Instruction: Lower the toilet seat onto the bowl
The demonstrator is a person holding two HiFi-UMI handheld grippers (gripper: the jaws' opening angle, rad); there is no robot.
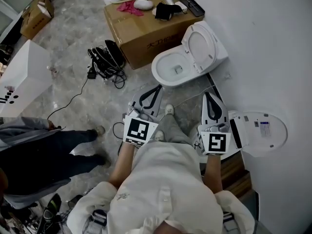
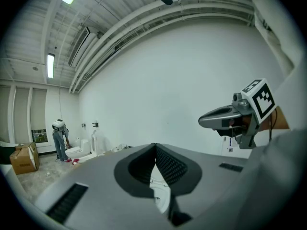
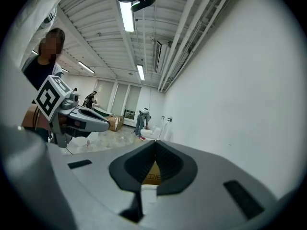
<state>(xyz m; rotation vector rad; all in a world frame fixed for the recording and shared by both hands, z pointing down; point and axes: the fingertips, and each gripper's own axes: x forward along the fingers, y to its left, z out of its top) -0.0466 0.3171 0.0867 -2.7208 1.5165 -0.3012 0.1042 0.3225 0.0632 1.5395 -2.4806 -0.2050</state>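
A white toilet stands against the wall, its bowl open. The seat is raised and leans back toward the wall. Both grippers are held side by side in front of it and short of the bowl, touching nothing. My left gripper points at the bowl's near rim, jaws shut and empty. My right gripper is level with it to the right, also shut and empty. In the left gripper view the closed jaws leave a slit showing white porcelain. In the right gripper view the gripper is shut too.
A large cardboard box with clutter on top stands left of the toilet. A tangle of black cables lies on the floor. A second white toilet part sits by my right hand. A person stands at the left near a white block.
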